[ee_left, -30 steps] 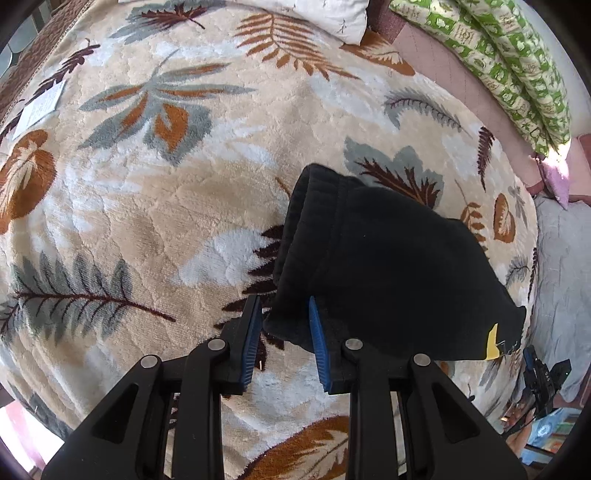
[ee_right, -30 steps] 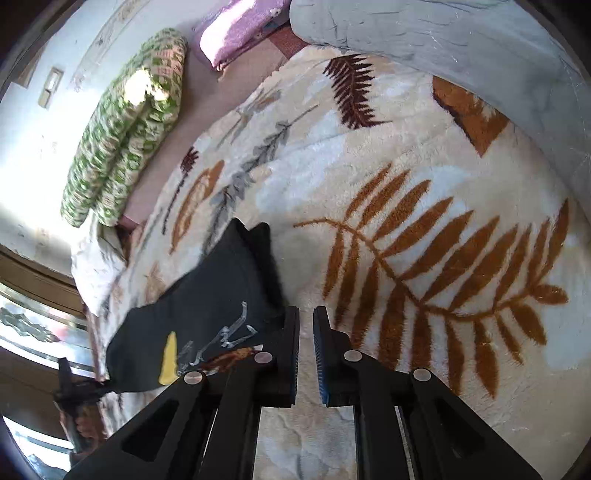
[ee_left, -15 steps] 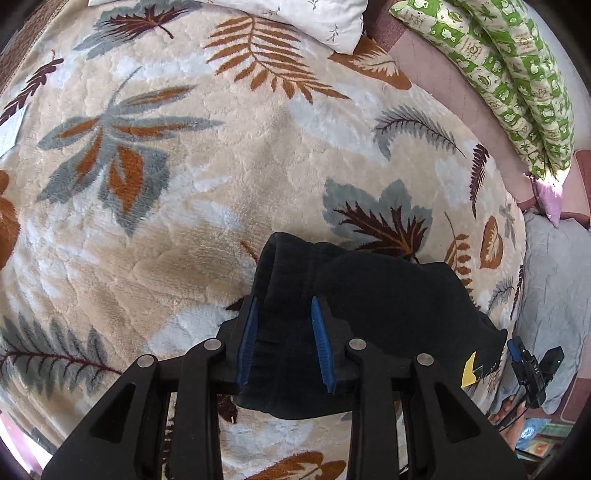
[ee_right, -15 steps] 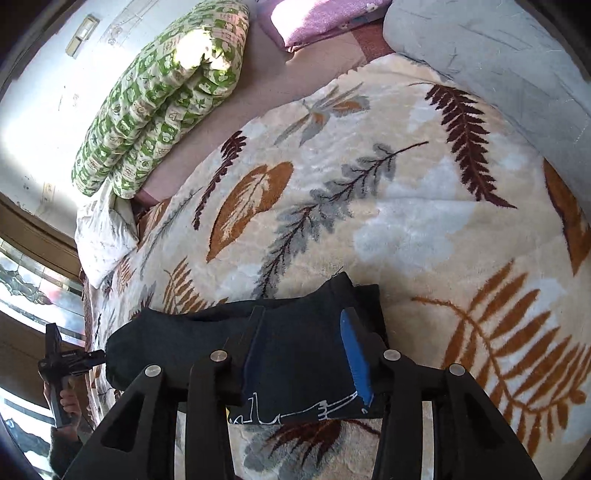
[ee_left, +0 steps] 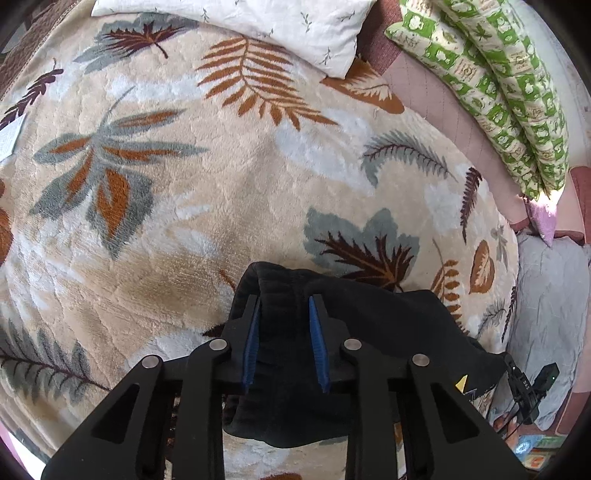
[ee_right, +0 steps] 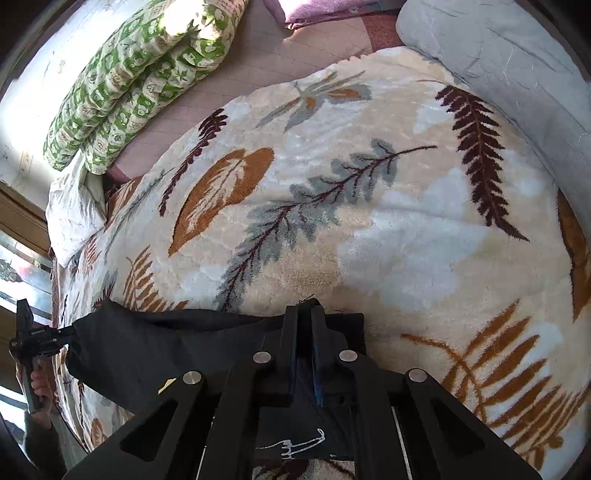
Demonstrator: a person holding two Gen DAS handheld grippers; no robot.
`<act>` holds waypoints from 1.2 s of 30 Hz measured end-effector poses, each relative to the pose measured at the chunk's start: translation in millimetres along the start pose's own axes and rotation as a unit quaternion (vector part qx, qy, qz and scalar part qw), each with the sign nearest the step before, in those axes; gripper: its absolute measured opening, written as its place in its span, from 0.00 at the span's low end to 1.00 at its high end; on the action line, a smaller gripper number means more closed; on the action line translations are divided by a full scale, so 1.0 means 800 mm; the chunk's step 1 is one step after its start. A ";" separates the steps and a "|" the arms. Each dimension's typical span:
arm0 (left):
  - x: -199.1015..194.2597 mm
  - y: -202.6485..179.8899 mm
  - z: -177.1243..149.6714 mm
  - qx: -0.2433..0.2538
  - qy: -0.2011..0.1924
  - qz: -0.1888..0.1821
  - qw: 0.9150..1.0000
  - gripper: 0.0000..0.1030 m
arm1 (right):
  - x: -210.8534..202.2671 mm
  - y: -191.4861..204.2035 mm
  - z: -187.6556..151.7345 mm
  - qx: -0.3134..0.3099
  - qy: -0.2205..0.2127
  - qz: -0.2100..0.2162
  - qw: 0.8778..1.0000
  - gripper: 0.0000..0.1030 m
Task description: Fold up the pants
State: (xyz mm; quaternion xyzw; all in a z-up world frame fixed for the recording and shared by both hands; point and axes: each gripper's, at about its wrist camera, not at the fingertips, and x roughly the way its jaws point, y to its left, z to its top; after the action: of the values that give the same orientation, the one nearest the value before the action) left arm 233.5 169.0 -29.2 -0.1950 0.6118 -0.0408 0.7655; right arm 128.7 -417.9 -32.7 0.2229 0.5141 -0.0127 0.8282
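The black pants (ee_left: pixel 369 332) lie in a folded bundle on the leaf-patterned blanket (ee_left: pixel 166 206). My left gripper (ee_left: pixel 284 306) is open, its blue-padded jaws astride the ribbed end of the bundle, pads apart from each other with cloth between them. In the right wrist view the pants (ee_right: pixel 166 350) stretch left across the blanket (ee_right: pixel 406 240). My right gripper (ee_right: pixel 304 314) is shut on the pants' near corner edge, by a white print (ee_right: pixel 291 446). A yellow tag (ee_left: pixel 461 382) shows at the pants' far right end.
A white pillow (ee_left: pixel 258 26) and a green patterned quilt (ee_left: pixel 498 85) lie along the far edge. A grey cover (ee_left: pixel 546 314) lies to the right. A pink pillow (ee_right: pixel 317 9) sits at the back. The other gripper (ee_right: pixel 33 339) shows at far left.
My left gripper moved forward over the pants' ribbed end and now straddles it. My right gripper swung onto the other end, opened over it, then closed on the cloth.
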 end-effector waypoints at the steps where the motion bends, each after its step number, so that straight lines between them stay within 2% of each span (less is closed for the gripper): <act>1: -0.005 -0.001 0.001 0.002 -0.012 -0.002 1.000 0.22 | -0.012 -0.003 0.000 0.008 -0.017 0.010 1.000 0.05; 4: 0.003 -0.002 0.004 0.009 -0.018 0.025 0.999 0.22 | -0.036 -0.015 0.002 0.038 -0.056 0.040 0.997 0.05; 7: 0.022 0.000 -0.001 0.022 -0.012 0.051 0.998 0.23 | -0.024 -0.023 -0.002 0.044 -0.048 0.019 0.998 0.05; 11: 0.039 0.007 -0.005 0.027 0.010 0.063 0.998 0.25 | 0.003 -0.037 -0.012 0.067 -0.038 0.006 0.997 0.05; 14: 0.035 0.015 -0.005 0.017 0.016 0.049 0.999 0.29 | 0.011 -0.040 -0.018 0.068 -0.041 -0.010 0.997 0.07; 16: 0.024 0.022 -0.005 0.005 0.018 0.022 1.000 0.32 | 0.011 -0.043 -0.018 0.076 -0.040 -0.014 0.996 0.24; 17: 0.018 0.025 -0.006 0.002 0.019 0.012 1.000 0.33 | 0.009 -0.046 -0.019 0.086 -0.039 -0.016 0.995 0.26; 19: 0.004 0.031 -0.010 -0.001 0.020 -0.001 1.000 0.35 | -0.002 -0.049 -0.020 0.096 -0.045 -0.011 0.994 0.26; 21: -0.012 0.035 -0.017 0.002 0.010 0.007 1.000 0.36 | -0.024 -0.043 -0.024 0.089 -0.066 -0.012 0.994 0.26; 23: -0.026 0.038 -0.025 0.014 0.003 0.006 1.000 0.36 | -0.043 -0.029 -0.027 0.075 -0.076 0.002 0.994 0.27; 26: -0.035 0.038 -0.042 0.031 0.012 0.005 0.999 0.36 | -0.065 0.001 -0.033 0.044 -0.081 0.031 0.995 0.29; 28: -0.044 0.029 -0.056 0.049 0.003 0.012 0.999 0.36 | -0.072 0.017 -0.040 0.033 -0.077 0.044 0.996 0.36; 32: -0.059 -0.016 -0.087 0.102 -0.021 0.030 0.994 0.36 | -0.070 0.033 -0.053 0.038 -0.055 0.062 0.996 0.36; 36: -0.056 -0.079 -0.114 0.156 -0.034 0.036 0.987 0.37 | -0.066 0.028 -0.071 0.059 -0.035 0.075 0.995 0.39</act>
State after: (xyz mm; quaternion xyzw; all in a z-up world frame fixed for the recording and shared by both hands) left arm 146.8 101.7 18.1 -0.0524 0.5784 -0.1019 0.8077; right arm 61.2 -387.1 -0.9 0.3082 0.4651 0.0112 0.8298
